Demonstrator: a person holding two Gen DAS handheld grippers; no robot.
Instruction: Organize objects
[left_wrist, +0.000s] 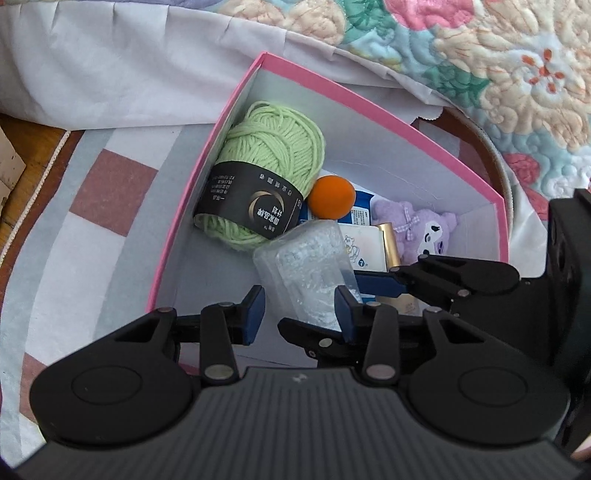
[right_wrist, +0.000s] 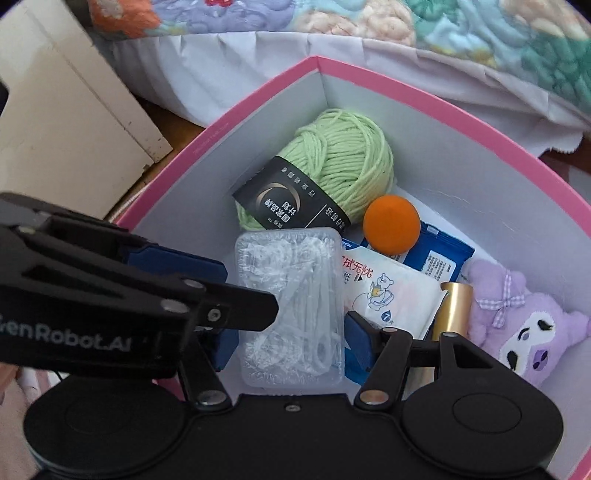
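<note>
Over the pink box (right_wrist: 424, 107): both grippers reach in; yarn, ball, packets and plush toy already lie packed inside
Right gripper (right_wrist: 291, 332): clamped on the clear plastic case (right_wrist: 290, 310), holding it flat above the floor of the box; likely being set down
Left gripper (left_wrist: 299, 314): fingers apart astride one end of the case; contact unclear
Textures: green yarn (right_wrist: 343, 158) soft, banded; orange ball (right_wrist: 391, 223) matte, round; purple plush toy (right_wrist: 524, 317) fuzzy; case hard, glossy

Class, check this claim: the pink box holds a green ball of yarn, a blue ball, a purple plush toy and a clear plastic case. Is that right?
Not quite: the ball is orange, not blue. The right wrist view shows it beside the green yarn. The rest stands: the pink box also holds the purple plush toy and the clear plastic case.
</note>
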